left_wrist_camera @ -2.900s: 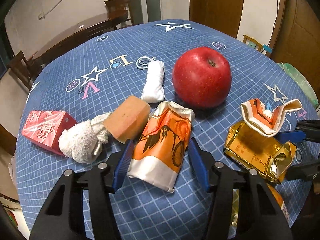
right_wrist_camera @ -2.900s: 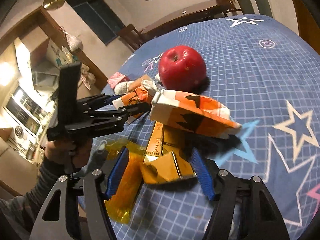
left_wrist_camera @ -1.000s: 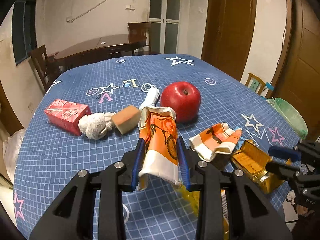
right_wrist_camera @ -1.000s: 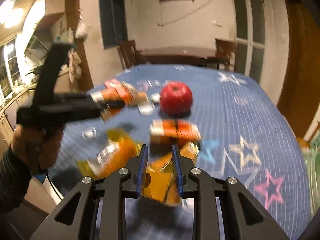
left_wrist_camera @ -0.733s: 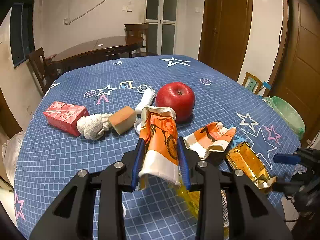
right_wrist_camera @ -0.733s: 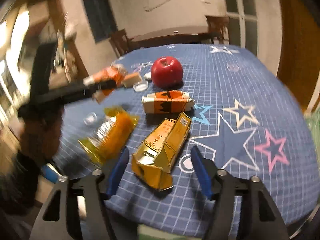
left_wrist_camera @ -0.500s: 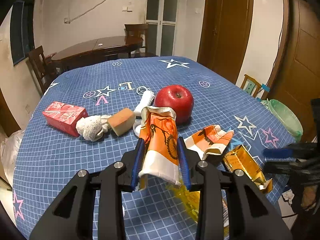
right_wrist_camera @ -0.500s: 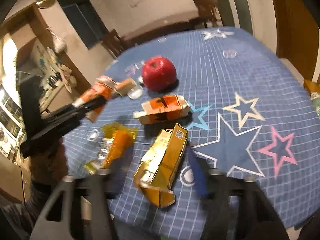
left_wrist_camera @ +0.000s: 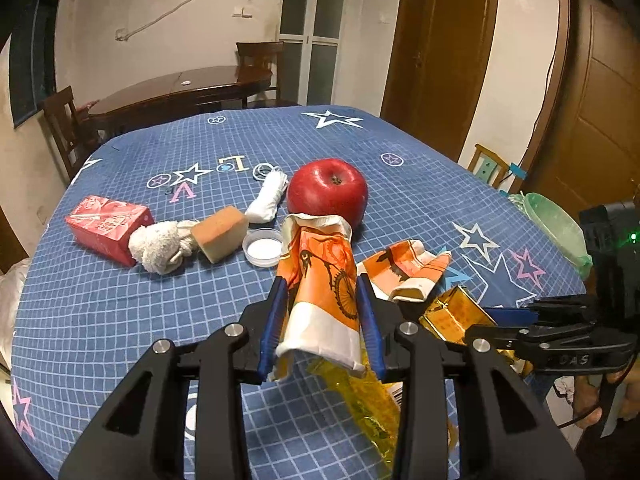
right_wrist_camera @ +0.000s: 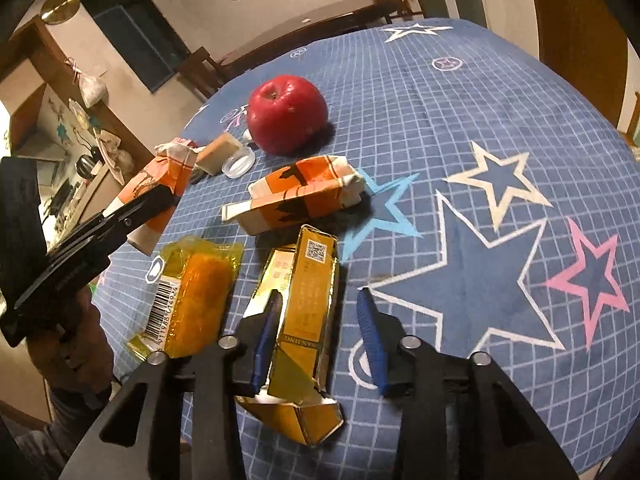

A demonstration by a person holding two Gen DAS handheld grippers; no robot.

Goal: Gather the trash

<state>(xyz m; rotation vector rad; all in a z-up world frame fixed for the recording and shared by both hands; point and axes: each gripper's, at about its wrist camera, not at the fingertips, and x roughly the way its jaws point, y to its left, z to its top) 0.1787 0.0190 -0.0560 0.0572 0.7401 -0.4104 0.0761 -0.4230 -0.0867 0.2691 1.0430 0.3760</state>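
My left gripper point(left_wrist_camera: 321, 312) is shut on an orange-and-white crumpled carton point(left_wrist_camera: 320, 280) and holds it above the blue tablecloth; it also shows in the right wrist view point(right_wrist_camera: 156, 192). My right gripper point(right_wrist_camera: 318, 328) is open, its fingers on either side of a gold carton point(right_wrist_camera: 300, 308) lying near the table's front edge, also seen in the left wrist view point(left_wrist_camera: 452, 312). A second orange-and-white carton point(right_wrist_camera: 300, 196) lies beyond it. A yellow plastic wrapper point(right_wrist_camera: 188, 292) lies to its left.
A red apple point(left_wrist_camera: 327, 192), a clear lid point(left_wrist_camera: 262, 246), a sponge point(left_wrist_camera: 220, 232), a white cloth ball point(left_wrist_camera: 158, 246), a rolled white cloth point(left_wrist_camera: 266, 200) and a red juice box point(left_wrist_camera: 108, 228) lie on the table. A green-bagged bin point(left_wrist_camera: 556, 228) stands right of the table.
My right gripper dropped the gold carton on the table, opened, and has come down around it again. My left gripper still holds the orange carton lifted.
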